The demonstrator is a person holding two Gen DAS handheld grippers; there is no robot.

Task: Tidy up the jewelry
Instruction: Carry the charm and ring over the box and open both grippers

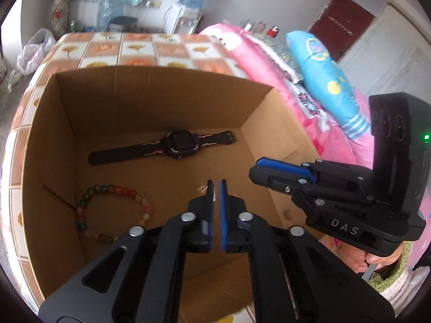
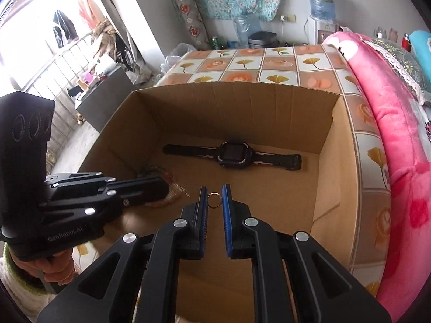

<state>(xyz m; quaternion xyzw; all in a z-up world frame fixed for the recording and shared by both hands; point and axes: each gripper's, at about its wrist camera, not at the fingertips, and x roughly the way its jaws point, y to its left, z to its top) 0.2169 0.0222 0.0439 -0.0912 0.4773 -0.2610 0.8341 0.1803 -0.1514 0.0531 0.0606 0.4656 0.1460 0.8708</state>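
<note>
An open cardboard box [image 1: 167, 102] [image 2: 339, 161] sits on a tiled table. On its floor lie a black watch [image 1: 172, 146] [image 2: 231, 154] and a multicoloured bead bracelet [image 1: 113, 210], mostly hidden behind the left gripper in the right wrist view [image 2: 159, 172]. My left gripper [image 1: 215, 191] is nearly shut over the box on something thin and metallic, too small to identify. It also shows in the right wrist view [image 2: 161, 188]. My right gripper [image 2: 214, 197] is shut on a small gold ring [image 2: 214, 200] above the box; it also shows in the left wrist view [image 1: 258, 169].
The tiled tablecloth [image 2: 269, 62] extends behind the box. A pink blanket [image 2: 390, 123] and a blue pillow [image 1: 323, 80] lie to the right. A water dispenser [image 1: 188, 5] stands by the far wall.
</note>
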